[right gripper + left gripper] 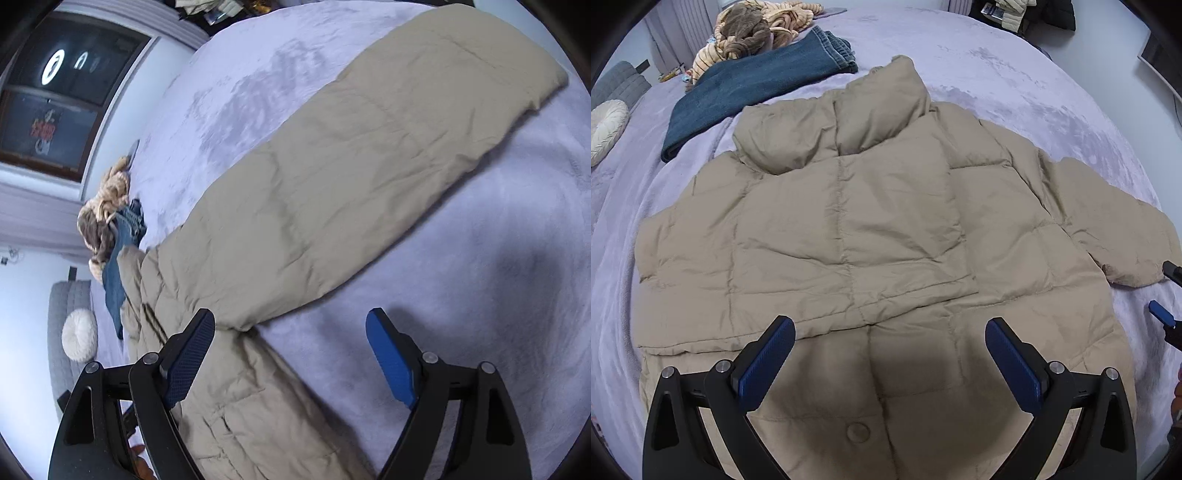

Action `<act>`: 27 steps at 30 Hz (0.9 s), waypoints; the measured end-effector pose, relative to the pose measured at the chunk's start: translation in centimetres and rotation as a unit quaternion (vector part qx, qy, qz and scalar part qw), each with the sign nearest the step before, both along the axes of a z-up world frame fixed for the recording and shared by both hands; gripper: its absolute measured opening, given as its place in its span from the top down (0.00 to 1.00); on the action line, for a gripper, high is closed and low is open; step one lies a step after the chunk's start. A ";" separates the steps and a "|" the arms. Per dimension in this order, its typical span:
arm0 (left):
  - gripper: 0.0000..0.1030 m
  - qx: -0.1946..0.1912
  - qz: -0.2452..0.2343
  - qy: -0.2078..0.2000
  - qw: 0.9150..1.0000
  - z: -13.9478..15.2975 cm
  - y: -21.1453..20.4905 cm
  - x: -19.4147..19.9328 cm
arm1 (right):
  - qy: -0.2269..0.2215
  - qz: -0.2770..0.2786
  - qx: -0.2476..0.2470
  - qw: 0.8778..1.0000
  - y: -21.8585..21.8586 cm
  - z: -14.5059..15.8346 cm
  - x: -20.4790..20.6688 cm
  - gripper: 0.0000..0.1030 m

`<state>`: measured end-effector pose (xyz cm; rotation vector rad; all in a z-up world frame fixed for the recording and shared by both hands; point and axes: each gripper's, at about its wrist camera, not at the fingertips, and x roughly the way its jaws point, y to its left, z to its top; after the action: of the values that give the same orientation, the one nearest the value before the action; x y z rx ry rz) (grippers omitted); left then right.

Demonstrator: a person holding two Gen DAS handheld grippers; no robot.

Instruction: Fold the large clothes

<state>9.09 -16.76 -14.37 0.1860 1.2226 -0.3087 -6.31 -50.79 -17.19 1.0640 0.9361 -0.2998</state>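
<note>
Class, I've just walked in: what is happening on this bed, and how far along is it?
A person holding two sets of tongs is folding a tan puffer jacket laid flat on a lilac blanket. One sleeve already lies folded across the body; the other sleeve is spread out to the side. The left tongs hover open over the hem, and the right tongs are open beside the outstretched sleeve. Neither holds anything. Folded jeans lie beyond the collar.

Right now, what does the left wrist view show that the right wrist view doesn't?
Only the left wrist view: the jacket's collar, a snap button, and the open left claw above the hem.

Only the right wrist view: a dark window and the sleeve stretched out full length.

Both: the tan puffer jacket, folded jeans, lavender blanket, and the open right claw.
</note>
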 end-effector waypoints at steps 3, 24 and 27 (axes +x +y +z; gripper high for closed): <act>0.00 0.015 -0.003 0.000 1.000 -0.4 -1.3 -0.5 | -0.008 -0.038 0.013 0.999 -2.7 -0.8 -0.9 0.16; 0.00 0.028 0.022 -0.005 0.999 -0.2 -3.4 0.3 | -0.123 -0.174 0.124 0.969 -13.0 -4.1 1.3 0.00; 0.00 0.025 0.029 -0.008 0.999 0.0 -2.5 0.7 | -0.144 -0.185 0.146 0.961 -13.3 -4.3 1.7 0.00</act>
<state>9.75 -19.23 -14.42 0.1956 1.2178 -0.2251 -4.64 -64.13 -21.48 1.5153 0.5249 -0.3081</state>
